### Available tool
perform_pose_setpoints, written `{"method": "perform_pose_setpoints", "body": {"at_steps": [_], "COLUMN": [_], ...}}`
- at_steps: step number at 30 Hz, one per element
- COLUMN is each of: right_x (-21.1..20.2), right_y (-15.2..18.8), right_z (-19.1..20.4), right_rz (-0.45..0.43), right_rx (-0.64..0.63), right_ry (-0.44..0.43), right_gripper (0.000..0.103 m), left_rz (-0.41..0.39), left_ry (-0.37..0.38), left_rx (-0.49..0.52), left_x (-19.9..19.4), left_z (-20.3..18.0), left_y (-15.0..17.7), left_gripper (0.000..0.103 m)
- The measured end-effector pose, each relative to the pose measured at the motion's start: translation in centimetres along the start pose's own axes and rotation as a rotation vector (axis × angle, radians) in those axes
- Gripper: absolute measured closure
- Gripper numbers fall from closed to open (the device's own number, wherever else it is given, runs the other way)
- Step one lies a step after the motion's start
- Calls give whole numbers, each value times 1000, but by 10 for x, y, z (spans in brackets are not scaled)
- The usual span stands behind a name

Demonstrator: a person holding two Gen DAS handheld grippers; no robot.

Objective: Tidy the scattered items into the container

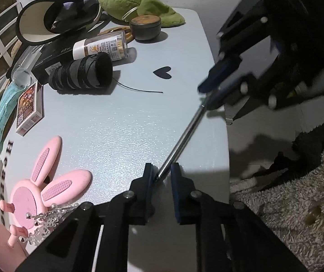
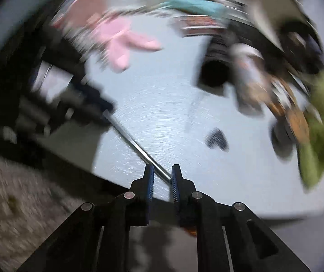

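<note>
A thin metal rod (image 1: pixel 180 145) spanned the gap between the 2 claws, above the near right part of the pale blue table (image 1: pixel 121 131). Its upper end sat clamped between the fingers of the right claw (image 1: pixel 209 97), which was closed on it. Its lower tip lay between the fingers of the left claw (image 1: pixel 162 176), close to or touching the left-hand pad; that claw stood part open, with a clear gap on the other side of the rod. In the right wrist view, which was heavily motion-blurred, the rod (image 2: pixel 137 147) ran from between the right claw (image 2: pixel 162 176) fingers up to the left claw (image 2: pixel 103 111).

Places below are relative to the rod. A black heart mark (image 1: pixel 162 72) and a loose black thread (image 1: pixel 139 89) lay on the table beyond it. A spool of black cord (image 1: pixel 82 73) and a clear tube of sticks (image 1: pixel 103 46) were further back and left. A dark round tin (image 1: pixel 145 27) and a green plush toy (image 1: pixel 134 2) sat at the far edge. A small printed box (image 1: pixel 29 110) lay well to the left, and a pink rabbit-shaped item (image 1: pixel 42 181) sat near left. A shaggy rug (image 1: pixel 298 192) lay on the floor to the right of the table.
</note>
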State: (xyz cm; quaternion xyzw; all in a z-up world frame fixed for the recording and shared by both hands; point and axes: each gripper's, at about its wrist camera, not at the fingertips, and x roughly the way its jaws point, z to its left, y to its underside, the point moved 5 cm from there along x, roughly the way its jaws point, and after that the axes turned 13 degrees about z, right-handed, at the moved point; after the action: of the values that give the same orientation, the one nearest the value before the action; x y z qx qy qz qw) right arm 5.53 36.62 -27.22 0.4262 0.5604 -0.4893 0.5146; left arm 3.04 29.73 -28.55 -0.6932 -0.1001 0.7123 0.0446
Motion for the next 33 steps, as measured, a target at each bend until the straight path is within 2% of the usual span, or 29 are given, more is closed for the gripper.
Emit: {"method": "perform_pose_setpoints", "body": {"at_steps": [3, 7, 8, 9, 10, 11, 15, 19, 23, 26, 31, 32, 33], "right_x": [-14, -18, -14, -11, -7, -4, 13, 13, 19, 23, 28, 26, 24], "right_y": [20, 63, 74, 85, 96, 108, 143, 154, 151, 152, 155, 156, 157], "right_z": [-28, -58, -62, -67, -68, -69, -69, -73, -72, -74, -80, -80, -79], "right_rz": [-58, -160, -183, -206, -223, -240, -288, -313, -318, -317, -310, -312, -314], "right_rx": [292, 716, 825, 934, 1027, 1120, 1403, 1516, 1543, 1586, 1660, 1663, 1667], "right_ry": [-86, -277, -328, -379, -419, -460, -639, -729, -752, -779, -819, -823, -827], "right_gripper": [88, 86, 78, 55, 44, 40, 40, 40, 40, 40, 40, 45, 55], "left_rz": [-3, -5, -6, -7, -8, -9, -12, -9, -14, -16, -13, -13, -12], "left_ry": [-3, -11, -20, -26, -28, -33, -68, -106, -165, -174, -162, -158, -153], "left_rx": [7, 20, 35, 51, 69, 93, 203, 332, 494, 574, 649, 649, 647], "left_x": [0, -1, -1, -1, -1, -1, -1, -1, 1, 1, 1, 1, 1], "left_z": [-1, -3, -5, -8, -11, -15, -27, -34, -45, -49, -52, -52, -51], "left_y": [0, 1, 1, 1, 2, 1, 0, -1, -2, -3, -6, -7, -7], "left_gripper": [89, 91, 93, 94, 95, 95, 95, 95, 95, 95, 95, 95, 95]}}
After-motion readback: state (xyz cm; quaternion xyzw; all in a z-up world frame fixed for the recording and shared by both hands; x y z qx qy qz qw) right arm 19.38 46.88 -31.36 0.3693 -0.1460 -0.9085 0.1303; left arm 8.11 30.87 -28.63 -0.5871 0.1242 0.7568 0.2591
